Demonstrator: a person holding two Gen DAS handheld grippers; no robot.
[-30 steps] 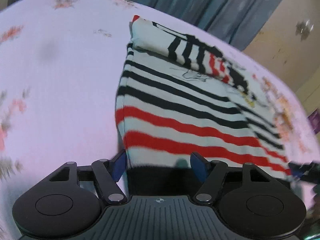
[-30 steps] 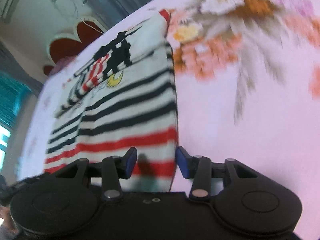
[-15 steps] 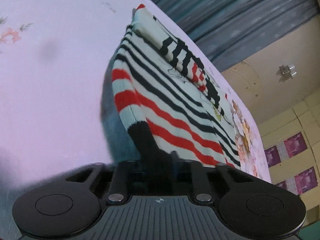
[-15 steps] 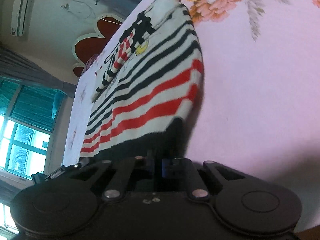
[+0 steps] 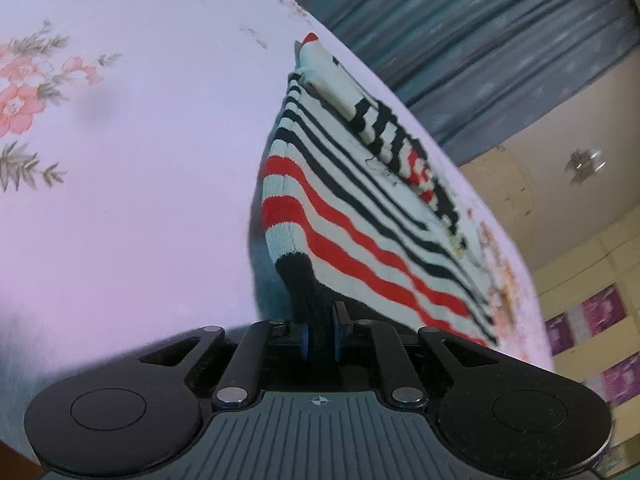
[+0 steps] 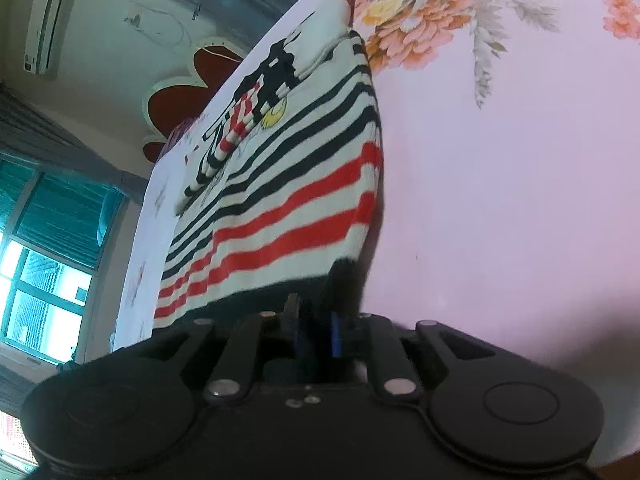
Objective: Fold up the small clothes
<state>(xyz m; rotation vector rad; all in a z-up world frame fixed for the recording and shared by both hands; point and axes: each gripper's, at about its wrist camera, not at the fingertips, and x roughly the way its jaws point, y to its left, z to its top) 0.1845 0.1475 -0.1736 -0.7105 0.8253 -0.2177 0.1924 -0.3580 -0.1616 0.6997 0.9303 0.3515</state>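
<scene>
A small knitted sweater [image 5: 360, 216] with white, black and red stripes and a black hem lies on a pink floral bedsheet [image 5: 140, 160], its sleeves folded across the far part. My left gripper [image 5: 320, 338] is shut on the black hem at the sweater's left corner and holds it lifted off the sheet. In the right wrist view the same sweater [image 6: 288, 200] shows, and my right gripper [image 6: 316, 336] is shut on the black hem at its right corner, also lifted. The near hem hangs between the two grippers.
The pink sheet [image 6: 500, 200] with flower prints spreads to both sides of the sweater. Blue-grey curtains [image 5: 460, 28], a window [image 6: 44, 280] and an air conditioner [image 6: 46, 28] stand beyond the bed.
Both grippers went from open at the sweater's hem to shut on its two near corners. They have lifted the hem off the sheet and tilted upward.
</scene>
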